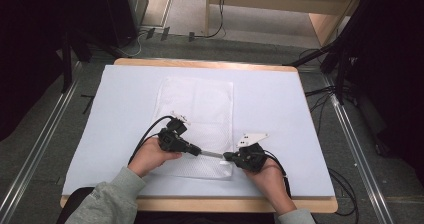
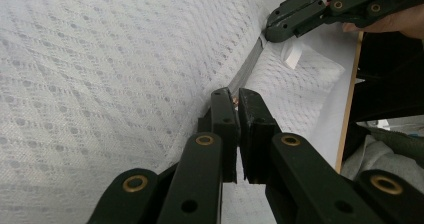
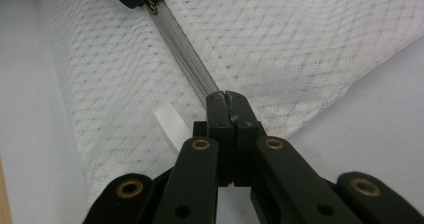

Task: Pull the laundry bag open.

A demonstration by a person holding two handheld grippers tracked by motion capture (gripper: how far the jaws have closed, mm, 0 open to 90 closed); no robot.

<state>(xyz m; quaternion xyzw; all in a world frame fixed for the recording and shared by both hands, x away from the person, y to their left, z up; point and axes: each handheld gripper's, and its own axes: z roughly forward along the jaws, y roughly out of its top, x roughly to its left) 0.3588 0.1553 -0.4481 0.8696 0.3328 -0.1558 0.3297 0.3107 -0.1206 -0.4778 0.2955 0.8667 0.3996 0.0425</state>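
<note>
**Both grippers clamped on the zipper of the white mesh bag**

Nearest the counter's front edge, at six o'clock in the high view, two grey-sleeved forearms come in. The right gripper (image 1: 231, 157) sits at about five o'clock from the bag's centre, its jaws pinched tight on the end of the grey zipper (image 3: 186, 64); in the right gripper view the two black jaws meet with the zipper tape caught between them, and a small white tag (image 3: 170, 126) pokes out just beside them at nine o'clock.

Just left of it, the left gripper (image 1: 199, 152) points toward three o'clock, so the two grippers face each other tip to tip along the bag's near edge. In the left gripper view its jaws are squeezed together on the small metal zipper pull (image 2: 235, 100), a sliver of gap showing lower down between the pads.

The zipper runs between the two grippers, taut and straight. The white mesh bag (image 1: 197, 104) lies flat in the middle of the pale blue counter (image 1: 280, 104), stretching from the grippers out toward twelve o'clock. Beyond the counter's far edge, cables (image 1: 215, 31) trail over the grey floor
</note>
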